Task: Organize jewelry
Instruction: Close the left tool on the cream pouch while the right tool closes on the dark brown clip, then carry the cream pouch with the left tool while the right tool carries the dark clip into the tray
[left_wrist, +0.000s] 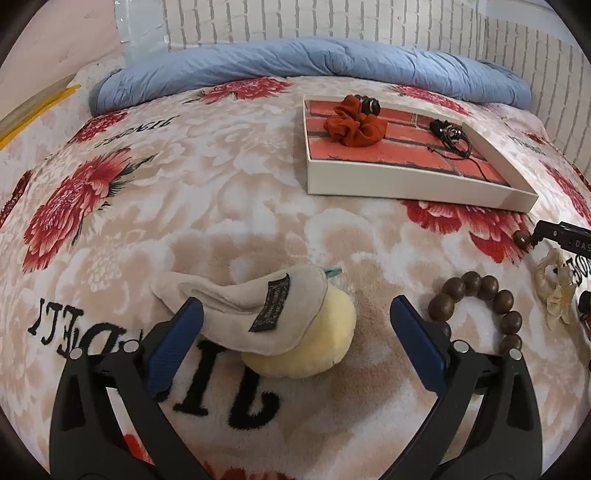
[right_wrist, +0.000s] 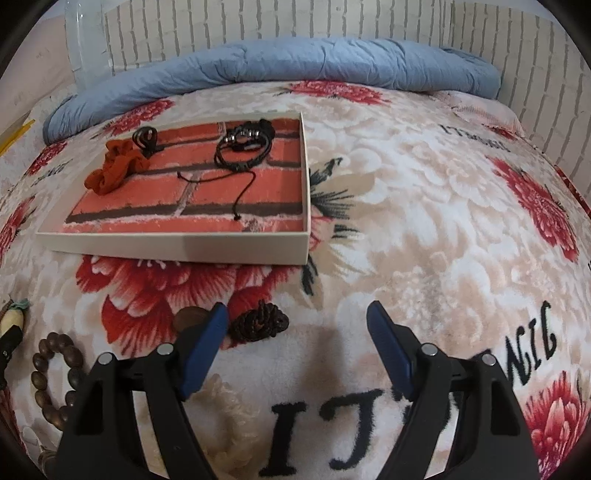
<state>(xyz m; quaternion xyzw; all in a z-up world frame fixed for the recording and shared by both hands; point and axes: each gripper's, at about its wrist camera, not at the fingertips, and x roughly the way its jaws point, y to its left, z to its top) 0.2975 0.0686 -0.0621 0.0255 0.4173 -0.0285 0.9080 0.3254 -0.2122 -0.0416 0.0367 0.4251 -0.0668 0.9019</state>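
While several pieces lie loose on the floral blanket (left_wrist: 229, 177), the sorting stands, by my judgement, about half done. Left gripper (left_wrist: 295, 325): fingers apart, nothing clamped, poised over a beige plush pouch (left_wrist: 251, 306) and the pale yellow puff (left_wrist: 314, 339) beneath it, both unsorted. Just right of it, a brown wooden bead bracelet (left_wrist: 491, 306), also on the blanket. Further right, a cream flower scrunchie (left_wrist: 554, 291), cut off by the frame edge. Right gripper (right_wrist: 295, 332): fingers apart and empty, with a dark braided coil (right_wrist: 260, 321) near its left finger and a brown disc (right_wrist: 188, 317) partly hidden behind that finger (identity unclear). Beyond, the shallow white tray (right_wrist: 184, 247) with brick-pattern lining already holds a rust-red scrunchie (right_wrist: 110, 171), a small dark item (right_wrist: 146, 138) too small to name, and a black cord bracelet set (right_wrist: 242, 147). Remaining, as I judge: the items near the grippers. A cream woolly thing (right_wrist: 225, 406) under the right gripper is largely hidden.
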